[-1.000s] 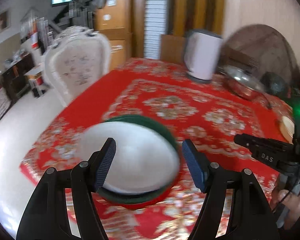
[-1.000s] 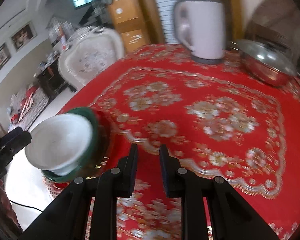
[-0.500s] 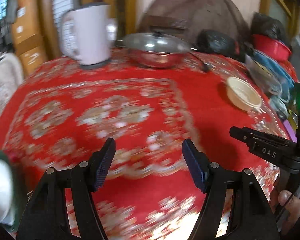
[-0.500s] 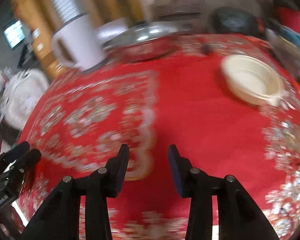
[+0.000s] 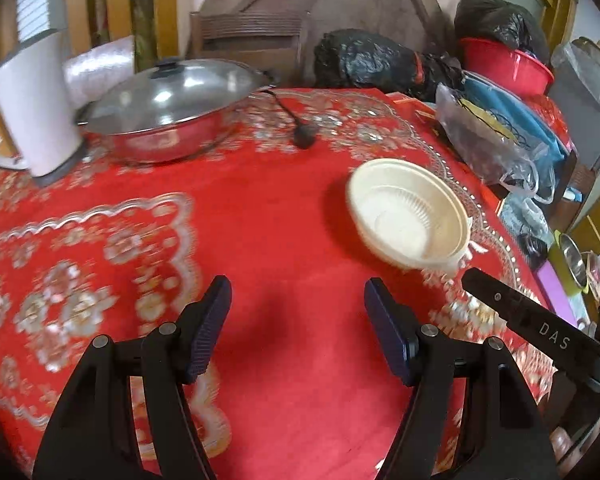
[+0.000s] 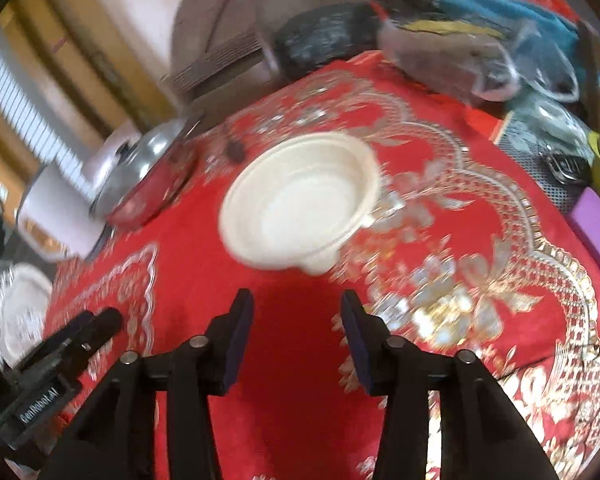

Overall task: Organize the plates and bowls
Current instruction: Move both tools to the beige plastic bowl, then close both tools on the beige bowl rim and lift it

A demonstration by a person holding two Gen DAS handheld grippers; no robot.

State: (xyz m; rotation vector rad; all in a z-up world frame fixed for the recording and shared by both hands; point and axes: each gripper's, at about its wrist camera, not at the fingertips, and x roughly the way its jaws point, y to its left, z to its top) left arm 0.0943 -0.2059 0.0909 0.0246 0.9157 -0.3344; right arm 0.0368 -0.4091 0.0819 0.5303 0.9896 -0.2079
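Your left claw stands wide open with nothing between its fingers, hanging over bare red cloth on the worktop; your right claw is also parted, somewhat less widely, and likewise grips nothing. The cream bowl sits upright on the cloth, ahead and to the right of the left claw and clear of both its fingers; from the right wrist view the same cream bowl lies directly ahead of the right claw, near its fingertips but not touching them (the frame is blurred, so the gap is hard to judge finely). The bowl has a small tab at its rim on the side nearer you, and it may be two nested bowls, though that cannot be confirmed. The right claw's body shows at the lower right edge of the left wrist view, just beside the bowl's near rim. Behind, a steel wok with a glass lid rests at the far side of the worktop, touching or just beside a white kettle; a black power plug with its cord lies on the cloth between the wok and the bowl. Along the right edge are a clear plastic bag, black bags and a red basin, all well apart from the bowl.
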